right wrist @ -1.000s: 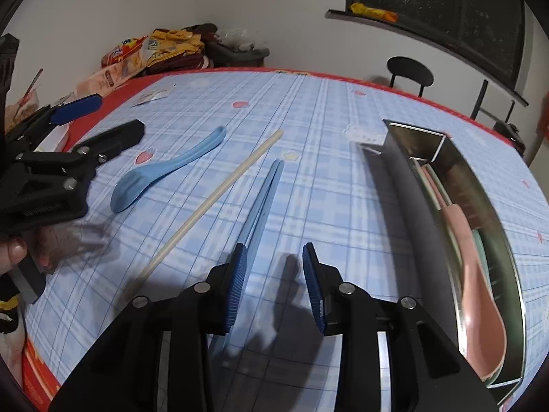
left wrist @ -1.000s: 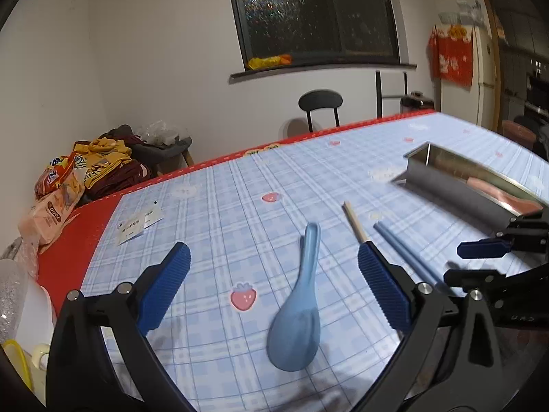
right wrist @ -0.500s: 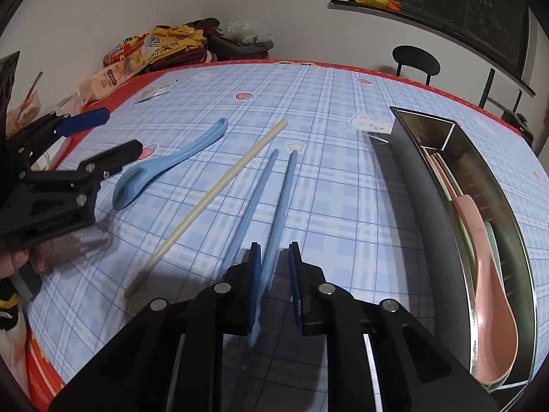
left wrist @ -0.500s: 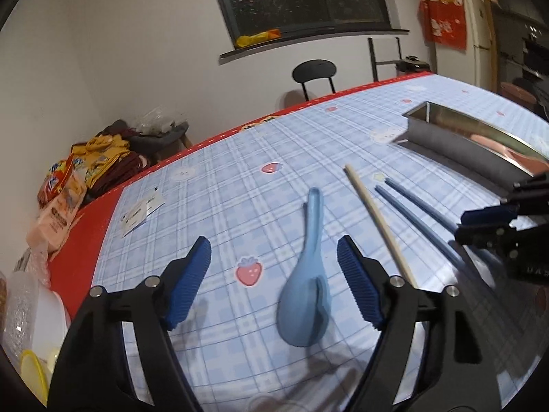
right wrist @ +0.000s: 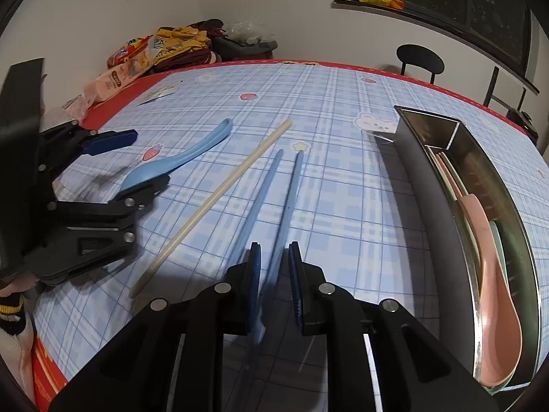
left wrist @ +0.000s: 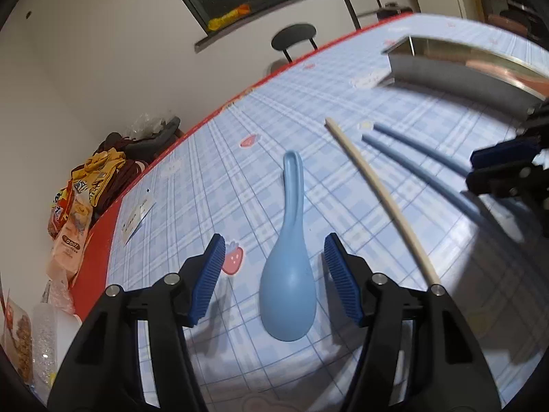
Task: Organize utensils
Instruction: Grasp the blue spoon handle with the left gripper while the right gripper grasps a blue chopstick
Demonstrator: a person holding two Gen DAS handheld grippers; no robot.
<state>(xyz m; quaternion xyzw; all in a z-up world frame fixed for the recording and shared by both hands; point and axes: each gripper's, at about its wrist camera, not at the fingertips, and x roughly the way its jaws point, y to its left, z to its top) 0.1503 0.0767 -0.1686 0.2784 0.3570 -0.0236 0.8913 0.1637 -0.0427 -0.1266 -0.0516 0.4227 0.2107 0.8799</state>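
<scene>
Left wrist: your left gripper point(left wrist: 274, 274) has been closing, jaws unclamped astride the blue spoon point(left wrist: 288, 274) bowl for pickup; right gripper point(right wrist: 272, 285) clamps the blue chopsticks point(right wrist: 274, 199), tray-bound.

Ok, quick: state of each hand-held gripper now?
Left hand-held gripper: open, jaws just closing around the blue spoon, not touching.
Right hand-held gripper: shut on the blue chopsticks.

The blue spoon point(left wrist: 288, 285) is looking like smooth matt plastic, and the blue chopsticks point(right wrist: 274, 189) beside it are showing the same finish. The metal tray point(right wrist: 456, 178) is gleaming, mirror-bright inside. The cream chopstick point(left wrist: 381, 192) next to the spoon is looking matt, the tablecloth point(right wrist: 343, 110) faintly glossy, the gripper pads point(left wrist: 338, 274) ribbed.
</scene>
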